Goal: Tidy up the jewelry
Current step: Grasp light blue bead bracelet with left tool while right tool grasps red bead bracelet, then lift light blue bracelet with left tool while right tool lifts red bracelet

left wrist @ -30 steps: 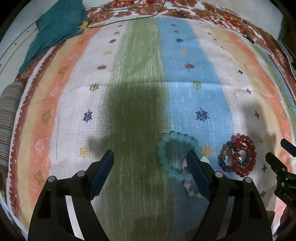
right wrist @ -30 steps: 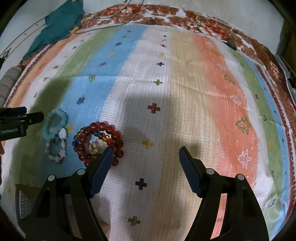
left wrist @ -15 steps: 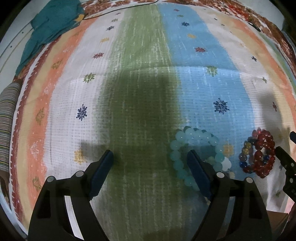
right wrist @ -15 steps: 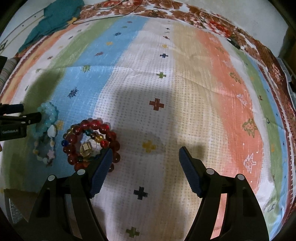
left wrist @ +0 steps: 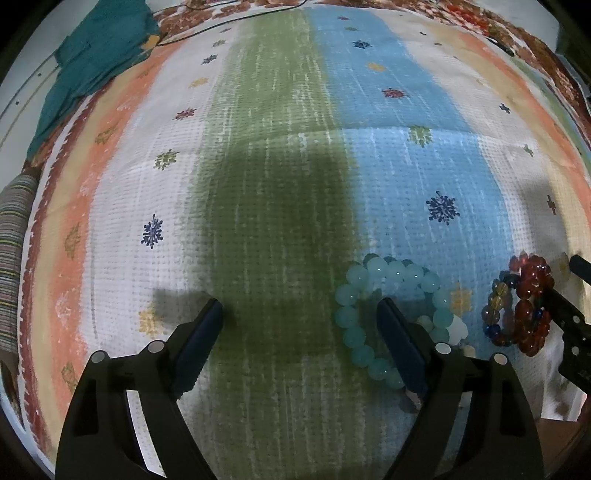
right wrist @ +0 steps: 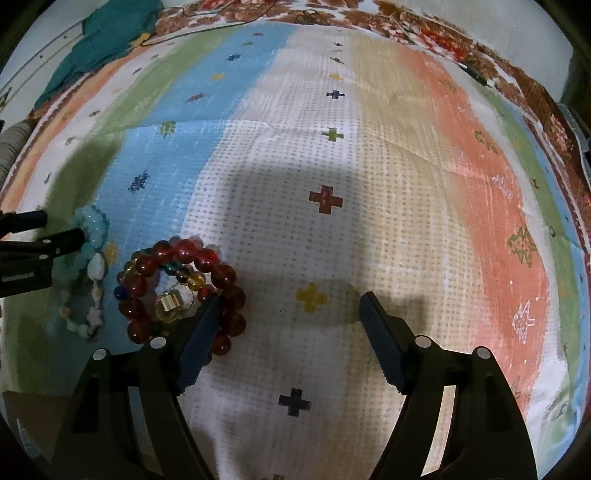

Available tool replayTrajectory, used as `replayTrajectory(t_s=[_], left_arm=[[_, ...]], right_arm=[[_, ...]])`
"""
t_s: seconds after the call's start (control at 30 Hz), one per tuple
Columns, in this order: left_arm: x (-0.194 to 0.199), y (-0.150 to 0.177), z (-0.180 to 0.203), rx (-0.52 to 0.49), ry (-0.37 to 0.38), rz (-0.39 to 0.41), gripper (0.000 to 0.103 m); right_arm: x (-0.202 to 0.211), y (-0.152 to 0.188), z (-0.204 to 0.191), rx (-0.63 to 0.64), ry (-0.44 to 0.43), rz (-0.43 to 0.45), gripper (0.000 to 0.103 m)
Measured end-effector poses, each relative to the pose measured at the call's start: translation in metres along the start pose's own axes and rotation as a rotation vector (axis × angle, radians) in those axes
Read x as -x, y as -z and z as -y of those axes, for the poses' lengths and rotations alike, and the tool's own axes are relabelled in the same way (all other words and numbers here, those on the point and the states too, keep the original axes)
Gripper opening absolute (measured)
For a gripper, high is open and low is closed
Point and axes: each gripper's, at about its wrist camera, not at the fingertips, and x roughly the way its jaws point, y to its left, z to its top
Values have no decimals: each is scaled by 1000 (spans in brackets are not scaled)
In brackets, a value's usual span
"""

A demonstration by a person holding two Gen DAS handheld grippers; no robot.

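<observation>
A turquoise bead bracelet point(left wrist: 384, 275) lies on the striped cloth, with a pale shell bracelet point(left wrist: 456, 328) beside it. A pile of dark red and mixed-colour bead bracelets point(left wrist: 524, 306) lies to its right. My left gripper point(left wrist: 301, 317) is open and empty; its right finger point(left wrist: 399, 343) sits inside the turquoise ring. In the right wrist view my right gripper point(right wrist: 290, 314) is open and empty, its left finger point(right wrist: 201, 339) over the edge of the red bracelets point(right wrist: 184, 258). The turquoise bracelet point(right wrist: 92, 225) and shell bracelet point(right wrist: 92, 295) show at the left there.
The striped woven cloth point(left wrist: 277, 147) covers the whole surface. A teal cloth point(left wrist: 96, 51) and a thin dark cable point(left wrist: 221, 22) lie at the far left corner. A striped fabric roll point(left wrist: 14, 251) sits at the left edge. A cardboard edge point(right wrist: 14, 413) shows bottom left.
Both grippers have moved forward and lower toward the bracelets. The left gripper's right finger now reaches inside the turquoise ring. The bracelets have not moved.
</observation>
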Motion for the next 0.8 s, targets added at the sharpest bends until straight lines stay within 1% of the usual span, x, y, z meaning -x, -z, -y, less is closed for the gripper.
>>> replayTrajectory(t_s=[0.07, 0.13, 0.17, 0.2, 0.23, 0.27, 0.3, 0.33, 0.37, 0.4, 0.6, 0.8], left_arm=[[2, -1, 1, -2, 5, 4, 71], [4, -2, 1, 3, 8, 7, 53], [4, -2, 0, 6, 12, 7, 49], [5, -3, 0, 9, 13, 6, 39], [5, -3, 0, 10, 11, 5, 24], [5, -3, -1, 15, 1, 4, 14], [5, -3, -2, 22, -4, 2, 11], [5, -3, -2, 24, -1, 3, 11], [6, -3, -2, 21, -2, 4, 11], [6, -3, -2, 18, -3, 4, 11], [15, -3, -3, 24, 6, 10, 11], [42, 0, 2, 12, 31, 62, 11]], right_arm=[[0, 0, 1, 0, -4, 1, 76], [0, 0, 3, 5, -12, 0, 76], [1, 1, 4, 5, -17, 1, 73], [1, 1, 5, 3, -27, 2, 70], [2, 1, 5, 4, -33, 4, 61], [3, 1, 4, 11, -35, 7, 48], [5, 2, 3, 16, -34, 10, 41], [6, 1, 1, 22, -33, 12, 28], [6, 1, 1, 24, -38, 12, 18], [6, 2, 0, 24, -53, 10, 14], [18, 4, -1, 24, -51, 37, 14], [47, 5, 0, 19, -48, 98, 14]])
